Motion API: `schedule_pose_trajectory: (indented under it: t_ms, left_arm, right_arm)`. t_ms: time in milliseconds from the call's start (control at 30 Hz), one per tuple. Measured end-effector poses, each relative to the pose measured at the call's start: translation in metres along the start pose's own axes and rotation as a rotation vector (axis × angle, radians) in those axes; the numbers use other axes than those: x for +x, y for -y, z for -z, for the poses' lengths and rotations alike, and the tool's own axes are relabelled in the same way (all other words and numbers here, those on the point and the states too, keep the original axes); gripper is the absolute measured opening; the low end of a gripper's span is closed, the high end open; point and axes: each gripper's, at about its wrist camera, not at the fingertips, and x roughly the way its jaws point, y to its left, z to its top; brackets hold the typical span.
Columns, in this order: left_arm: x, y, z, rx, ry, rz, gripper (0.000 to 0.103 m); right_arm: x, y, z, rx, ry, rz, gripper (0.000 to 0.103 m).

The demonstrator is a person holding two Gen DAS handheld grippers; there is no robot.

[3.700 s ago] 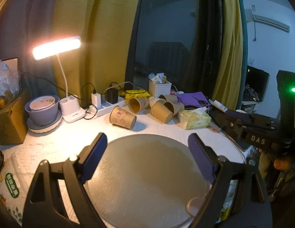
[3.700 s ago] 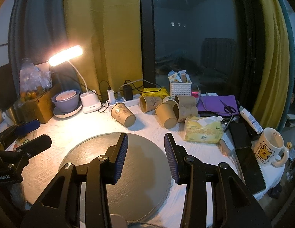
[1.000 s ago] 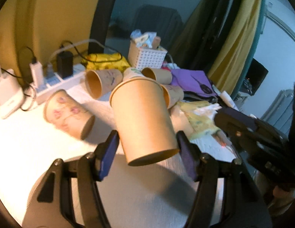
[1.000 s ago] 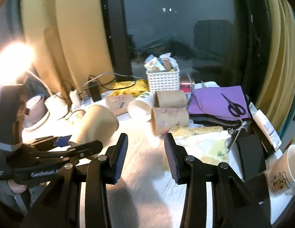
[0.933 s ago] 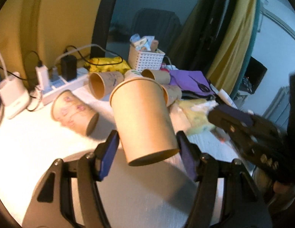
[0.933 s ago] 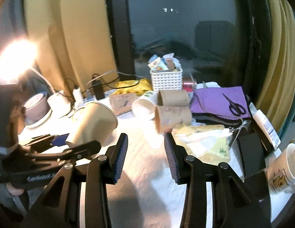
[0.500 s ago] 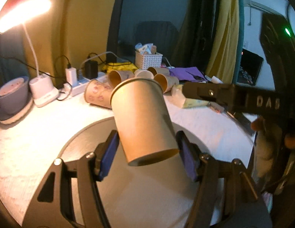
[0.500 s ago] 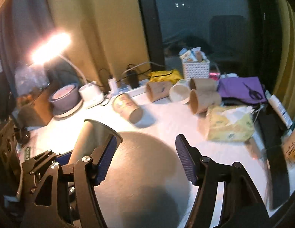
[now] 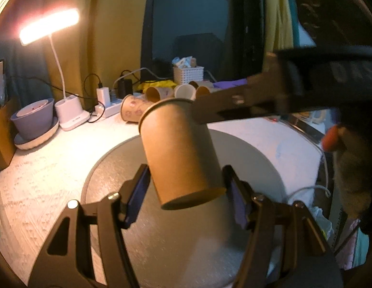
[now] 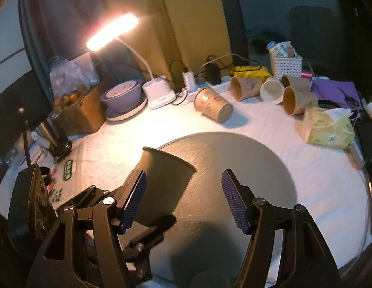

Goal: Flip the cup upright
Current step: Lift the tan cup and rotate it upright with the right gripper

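My left gripper (image 9: 186,196) is shut on a plain brown paper cup (image 9: 181,151), mouth up and tilted away, held above the round grey mat (image 9: 245,158). In the right wrist view the same cup (image 10: 162,184) sits at lower left, held by the left gripper's fingers (image 10: 147,237) over the mat (image 10: 233,158). My right gripper (image 10: 183,201) is open and empty, its left pad beside the cup. It crosses the left wrist view as a dark blurred bar (image 9: 269,100) near the cup's rim.
Several paper cups lie on their sides at the back, one patterned (image 10: 213,106), others by a white basket (image 10: 285,64). A lit desk lamp (image 10: 159,92), power strip (image 10: 202,85), purple bowl (image 10: 122,93), cardboard box (image 10: 80,112), and tissue pack (image 10: 328,127) ring the table.
The left gripper has carried the cup back and down over the grey mat. The right gripper has opened wider and moved in close beside the cup.
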Motion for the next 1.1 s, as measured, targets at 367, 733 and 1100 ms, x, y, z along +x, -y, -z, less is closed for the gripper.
schedule_pose_trajectory:
  t_ms: [367, 733, 1100]
  left_arm:
    - [-0.021, 0.017, 0.008, 0.069, 0.078, 0.014, 0.063]
    - [-0.03, 0.028, 0.009, 0.106, 0.124, 0.038, 0.063]
    - [-0.025, 0.025, 0.008, 0.09, 0.083, 0.058, 0.065]
  right_arm:
    - [-0.001, 0.0, 0.014, 0.122, -0.083, -0.178, 0.068]
    - [0.005, 0.015, 0.011, 0.211, -0.106, -0.251, 0.071]
    - [0.006, 0.014, 0.011, 0.19, -0.099, -0.233, 0.07]
